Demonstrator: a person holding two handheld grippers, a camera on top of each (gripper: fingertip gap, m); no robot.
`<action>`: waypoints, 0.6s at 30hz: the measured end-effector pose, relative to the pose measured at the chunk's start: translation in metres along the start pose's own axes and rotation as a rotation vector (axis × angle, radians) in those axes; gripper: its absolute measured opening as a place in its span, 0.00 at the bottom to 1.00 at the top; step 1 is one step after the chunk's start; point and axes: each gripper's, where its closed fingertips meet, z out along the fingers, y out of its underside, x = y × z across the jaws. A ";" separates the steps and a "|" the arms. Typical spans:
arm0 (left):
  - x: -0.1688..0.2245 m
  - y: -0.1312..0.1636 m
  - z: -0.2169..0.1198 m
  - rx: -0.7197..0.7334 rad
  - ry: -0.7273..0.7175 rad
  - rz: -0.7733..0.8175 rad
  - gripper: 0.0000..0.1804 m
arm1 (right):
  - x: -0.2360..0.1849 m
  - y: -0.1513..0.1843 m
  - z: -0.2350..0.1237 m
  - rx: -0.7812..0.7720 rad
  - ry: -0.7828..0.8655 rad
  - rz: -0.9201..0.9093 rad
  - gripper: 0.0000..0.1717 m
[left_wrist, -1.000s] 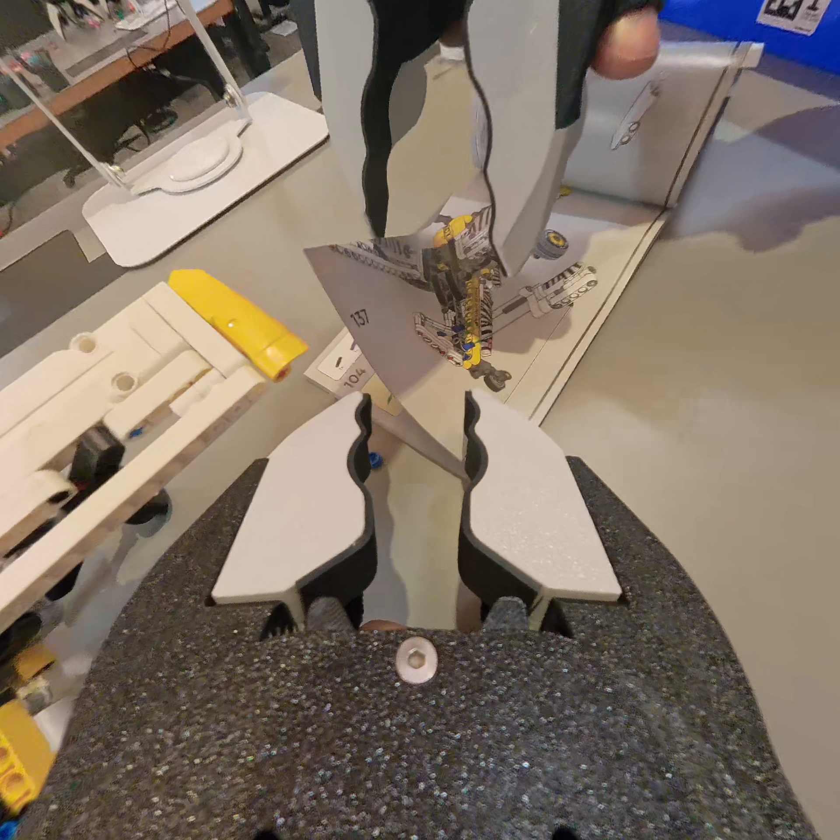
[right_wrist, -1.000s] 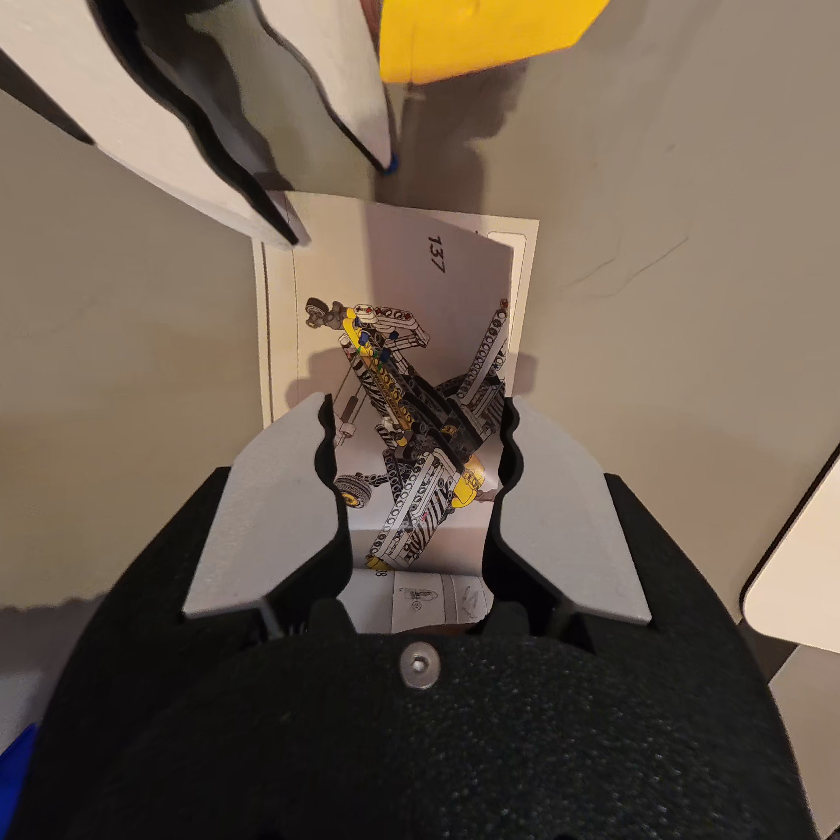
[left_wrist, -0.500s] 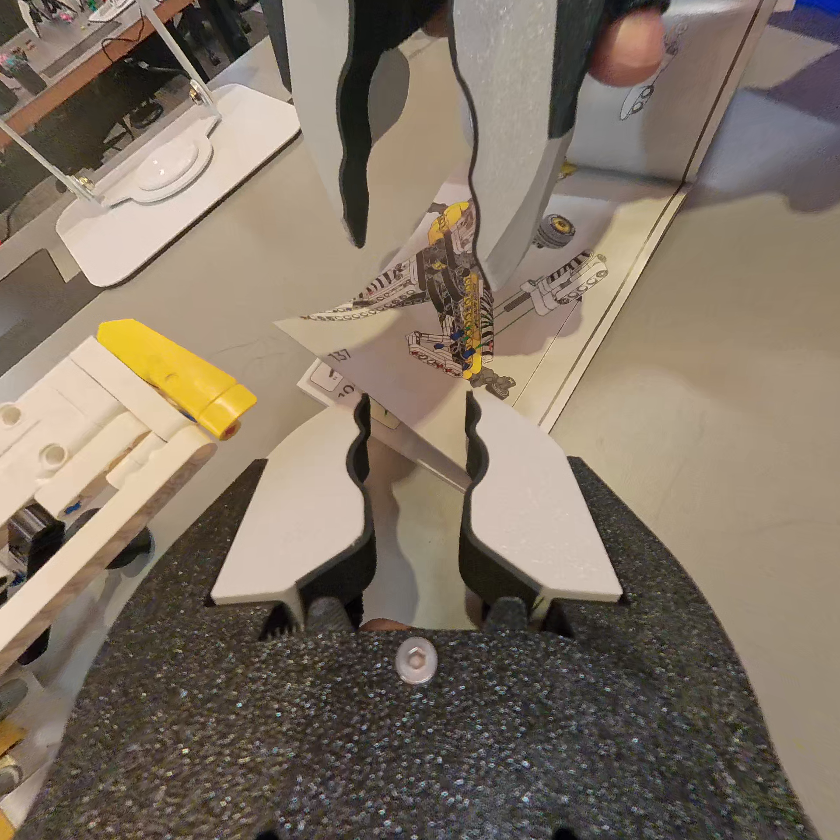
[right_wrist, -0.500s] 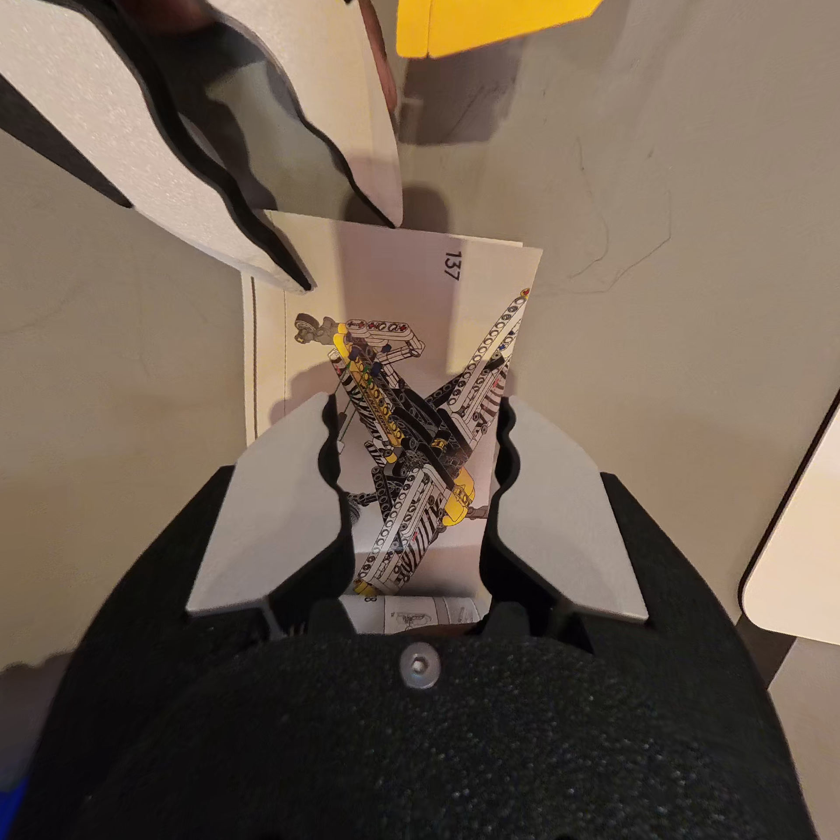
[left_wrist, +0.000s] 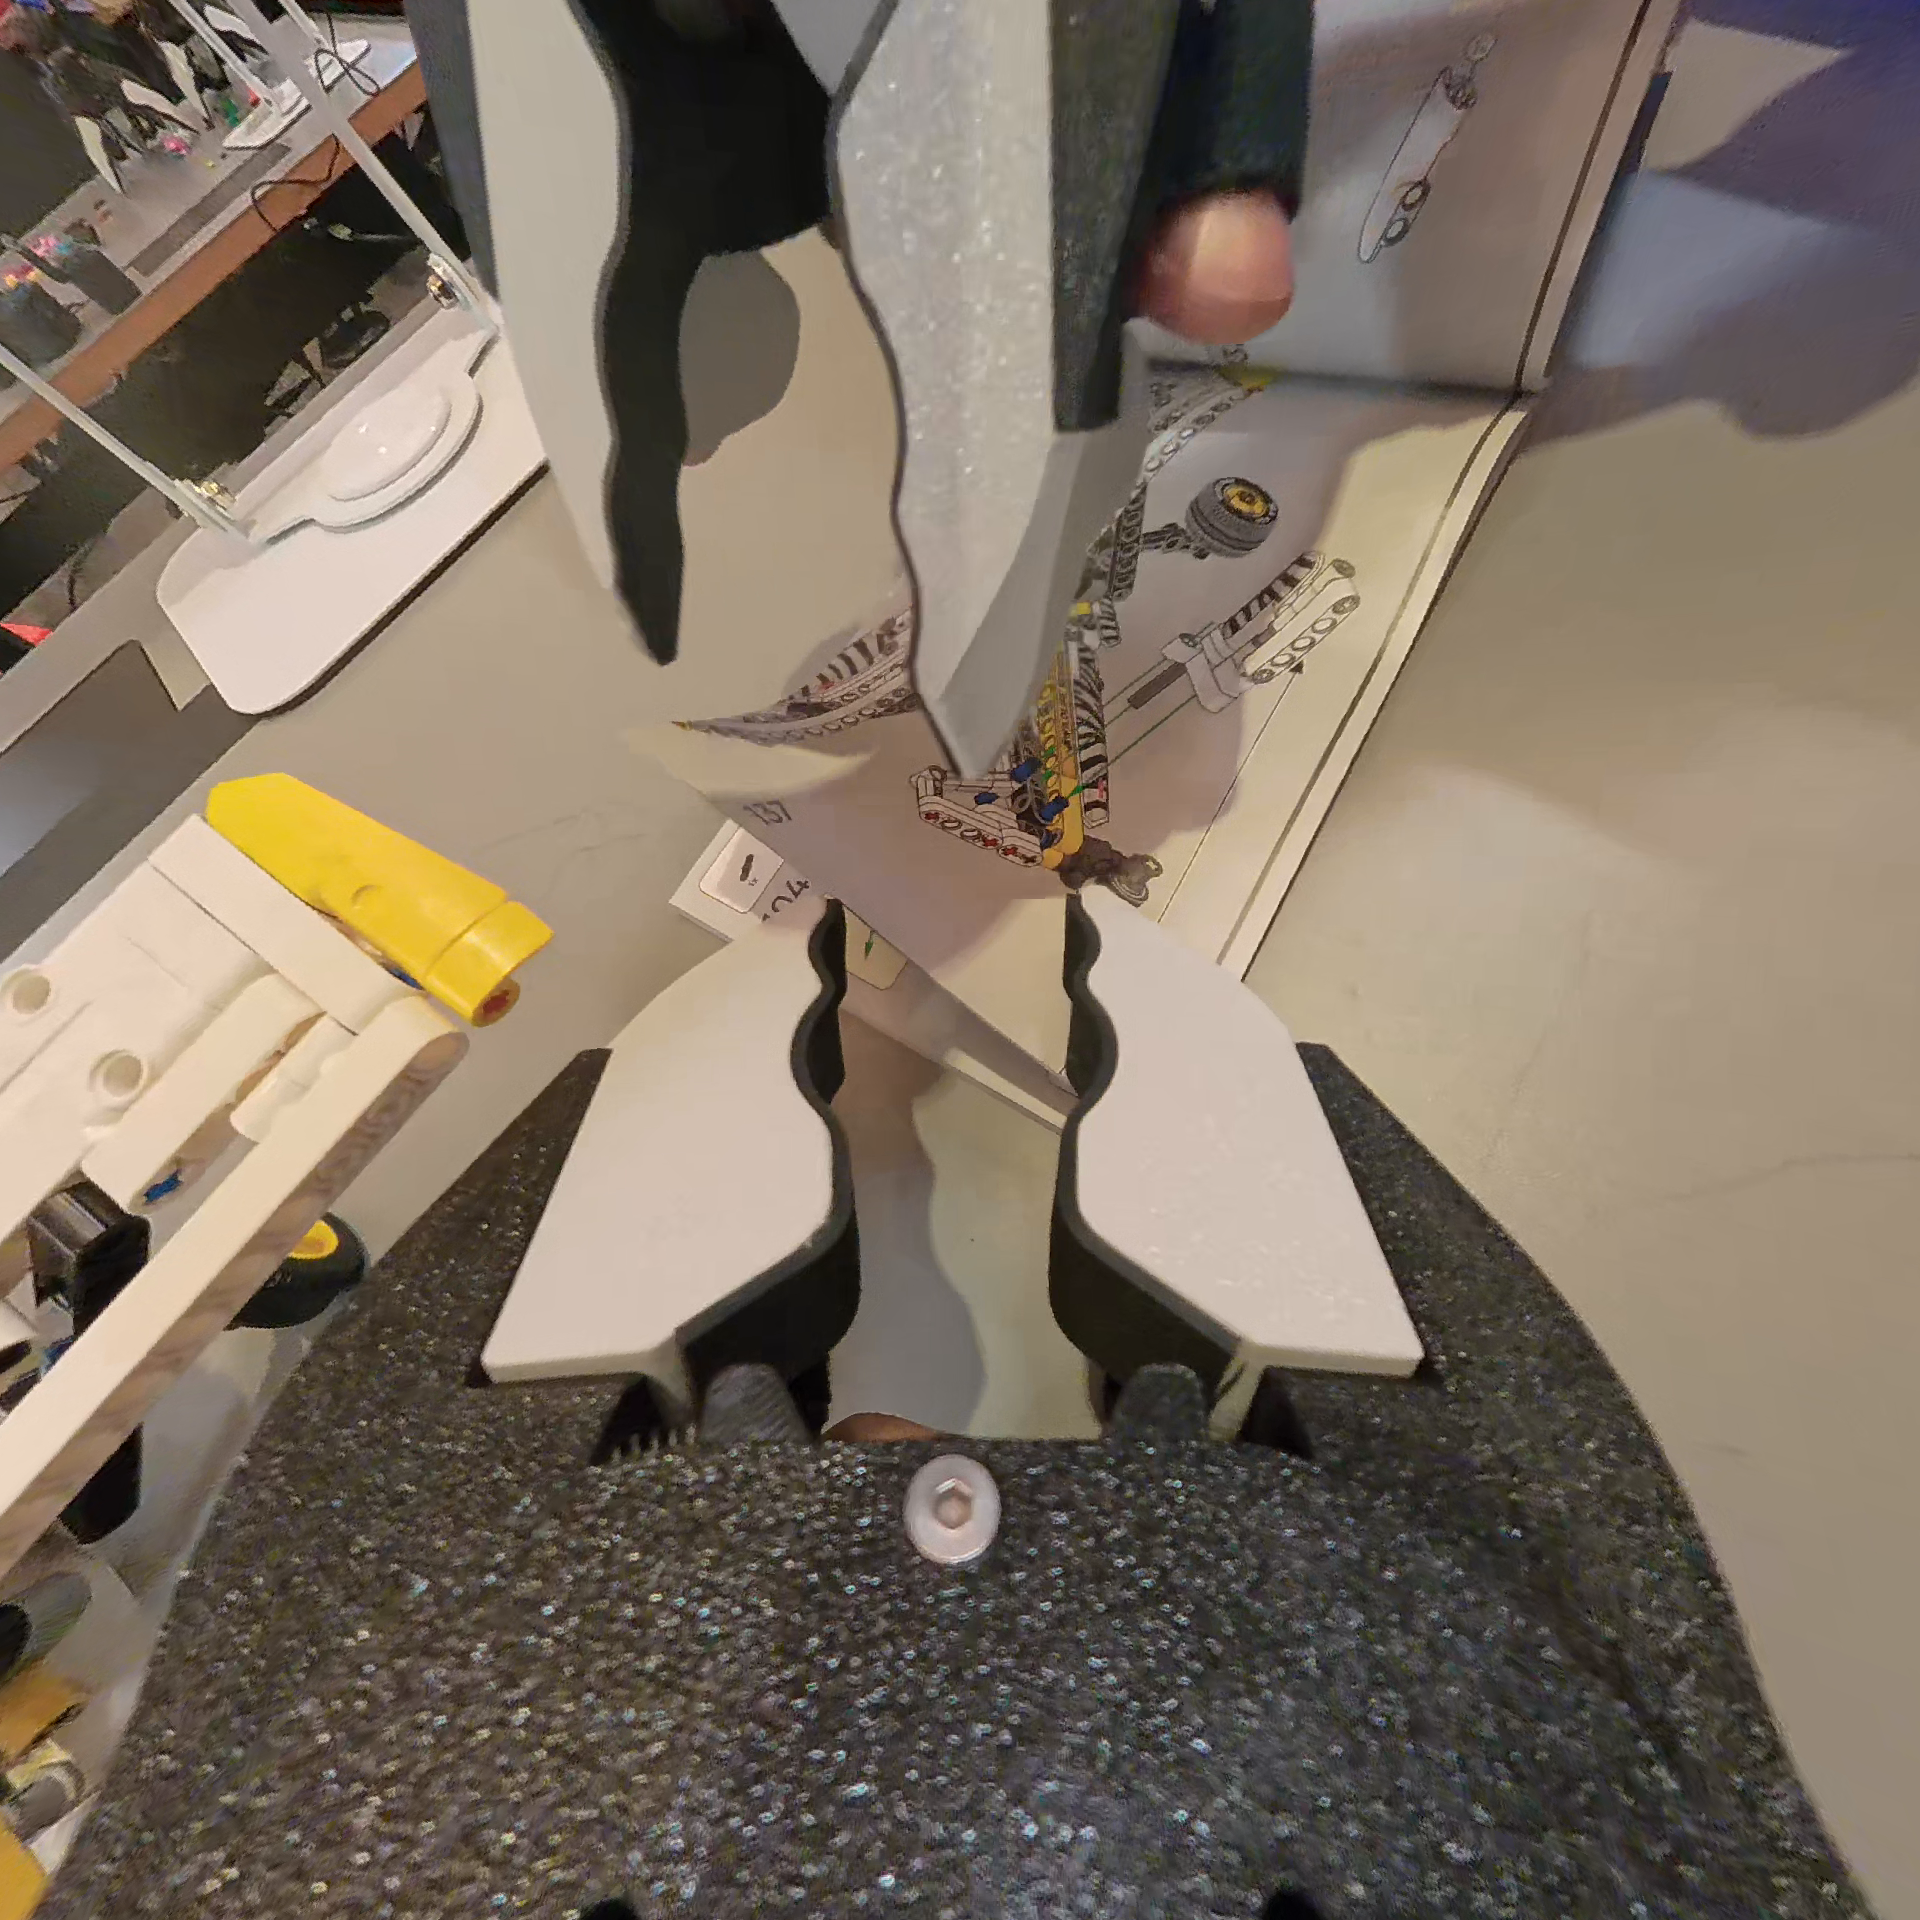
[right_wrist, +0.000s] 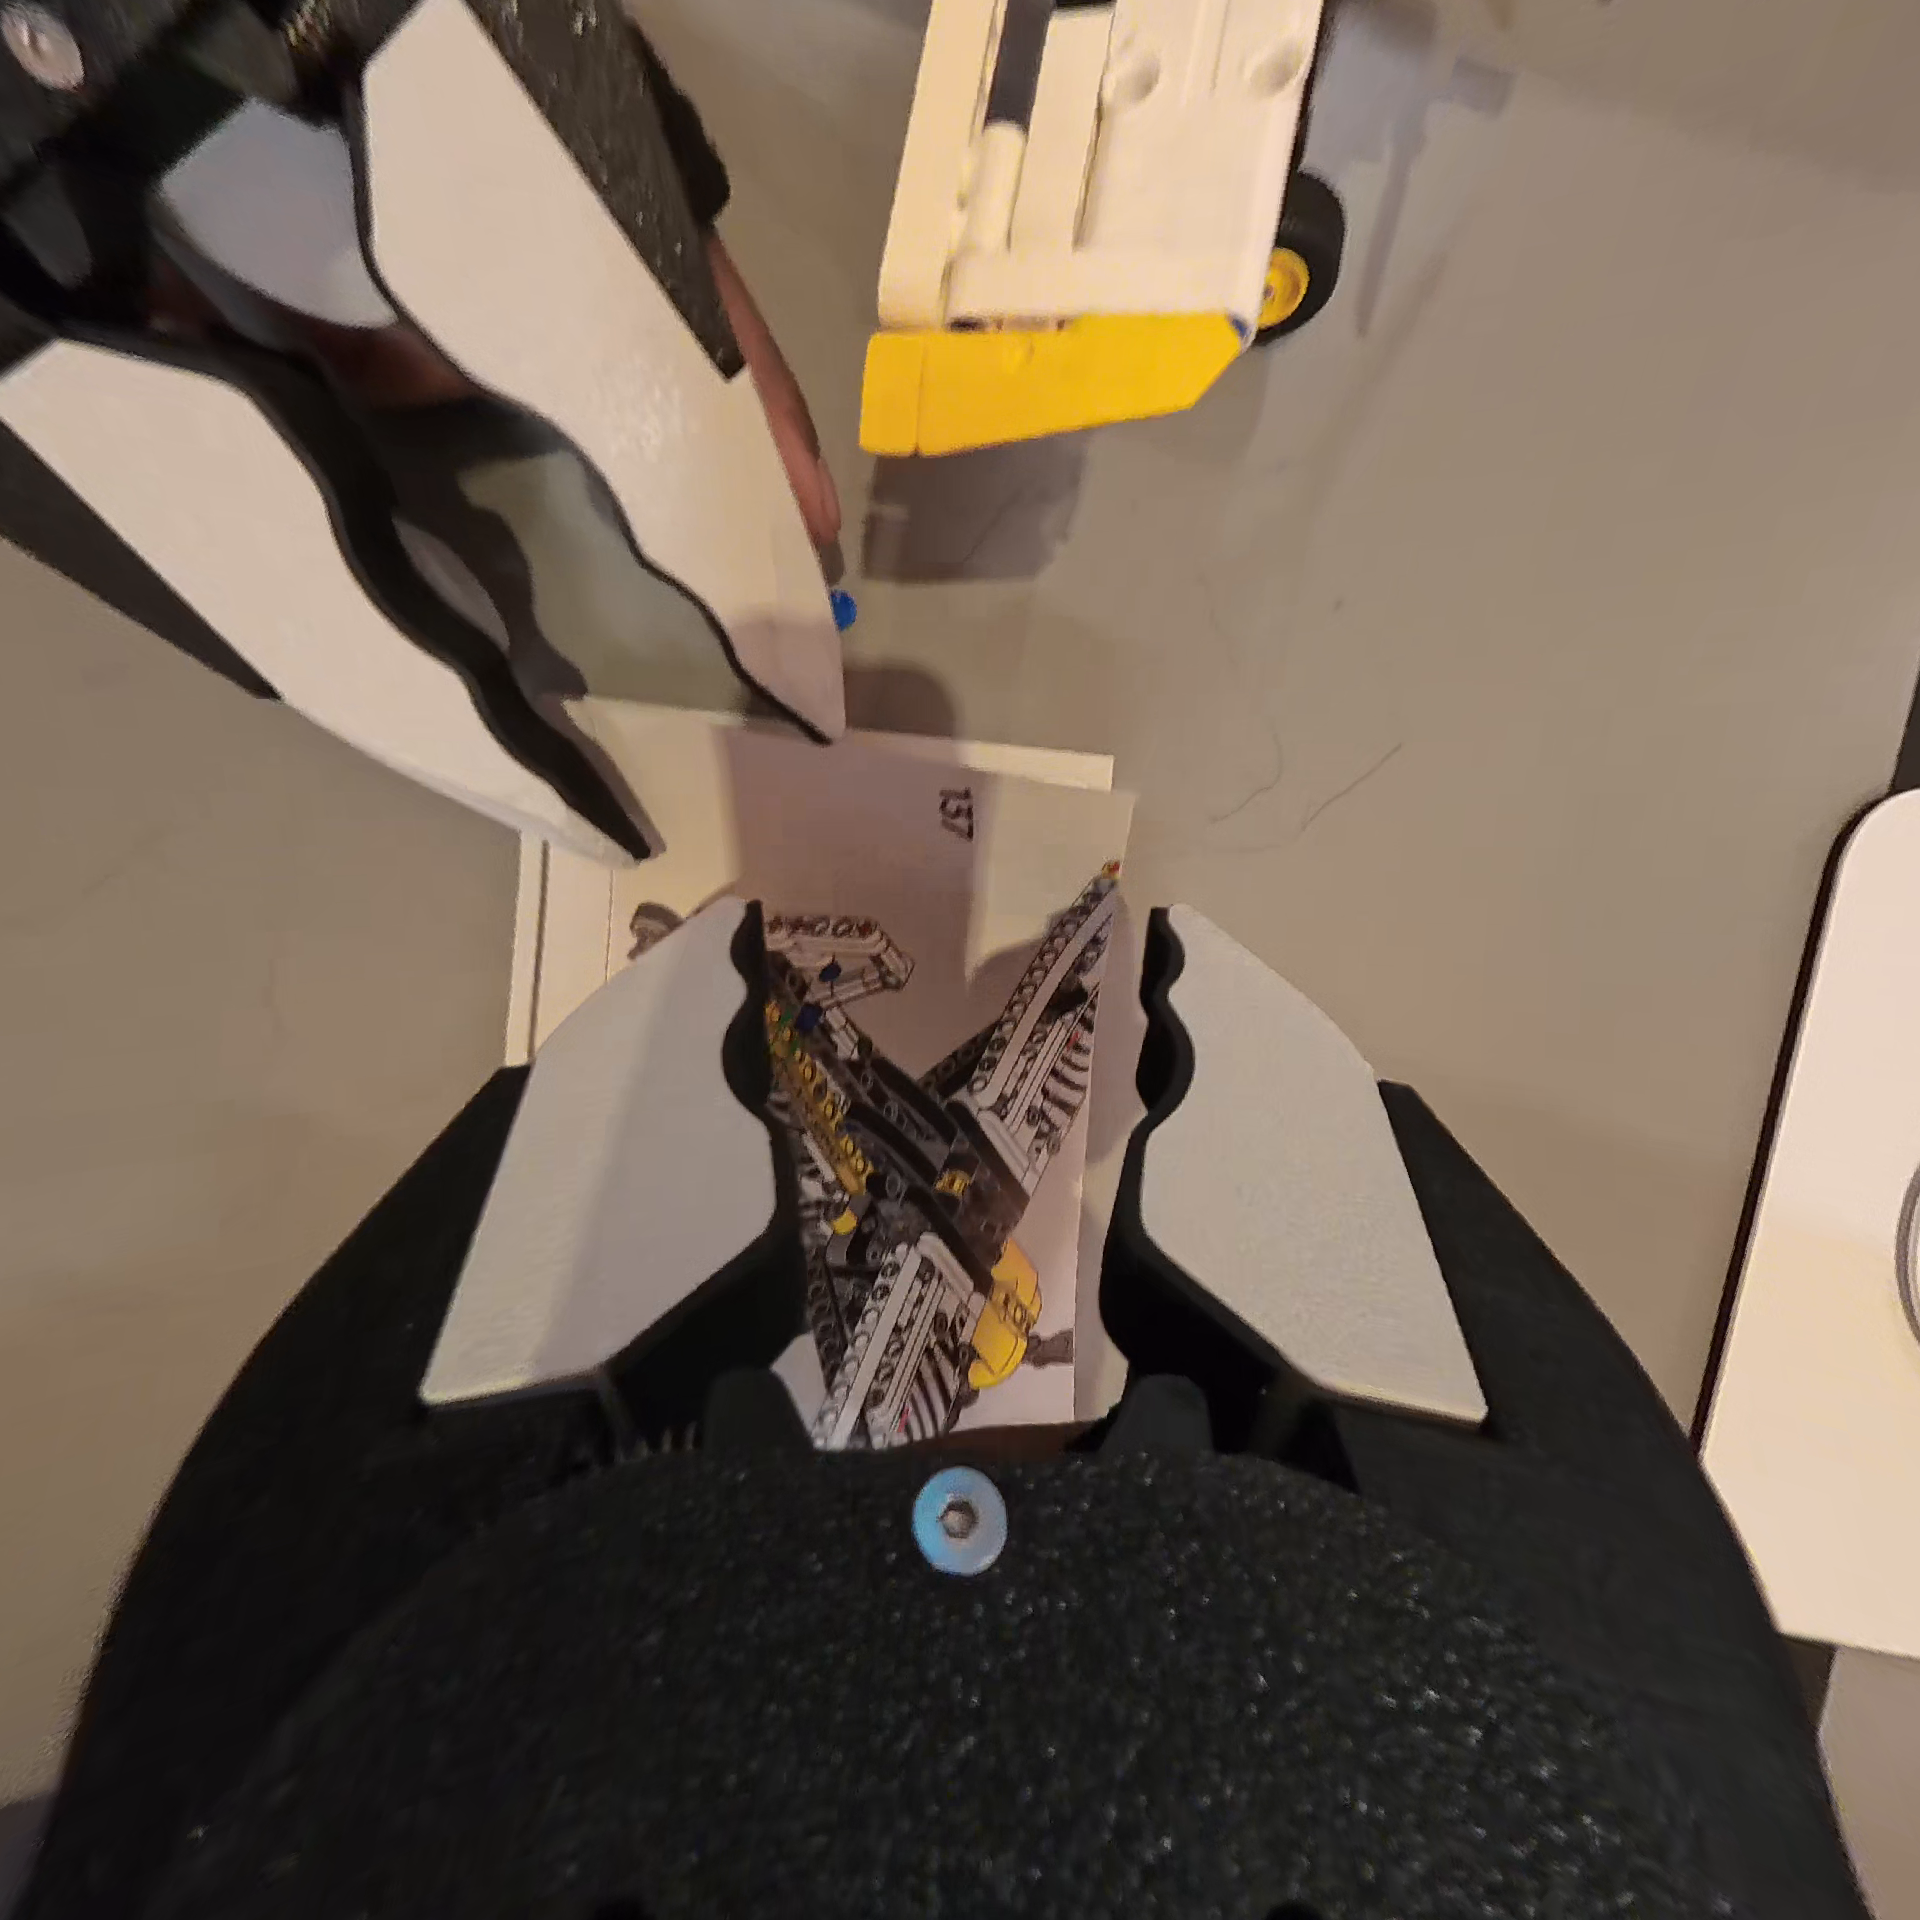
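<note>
Left hand-held gripper (left_wrist: 948, 914): jaws apart, nothing gripped, instruction booklet (left_wrist: 1299, 748) just ahead. Right hand-held gripper (right_wrist: 951, 920): spread wide over lifted page (right_wrist: 935, 862), mid-turn, not flat.

Two wrist cameras look steeply down at a grey table (left_wrist: 1558, 1143) from close range — facing each other. Both share an open instruction booklet (left_wrist: 1299, 748) (right_wrist: 862, 831) between them.

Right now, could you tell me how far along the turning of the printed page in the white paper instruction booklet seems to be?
Done: the booklet lies open on the grey table, one page lifted and curled. In hand: that page arches between the fingers of the open right gripper; the left gripper, also open, hovers at the booklet's edge. Left: the page is not yet flat.
</note>
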 end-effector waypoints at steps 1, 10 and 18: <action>0.000 0.000 0.000 0.002 -0.001 0.003 0.23 | 0.001 -0.003 0.001 0.021 0.005 0.004 0.40; -0.001 0.000 -0.001 0.009 0.002 0.003 0.22 | -0.003 -0.011 0.007 0.101 -0.008 0.027 0.42; 0.001 0.000 -0.001 0.012 0.009 0.011 0.22 | -0.007 -0.011 0.009 0.106 -0.029 0.019 0.43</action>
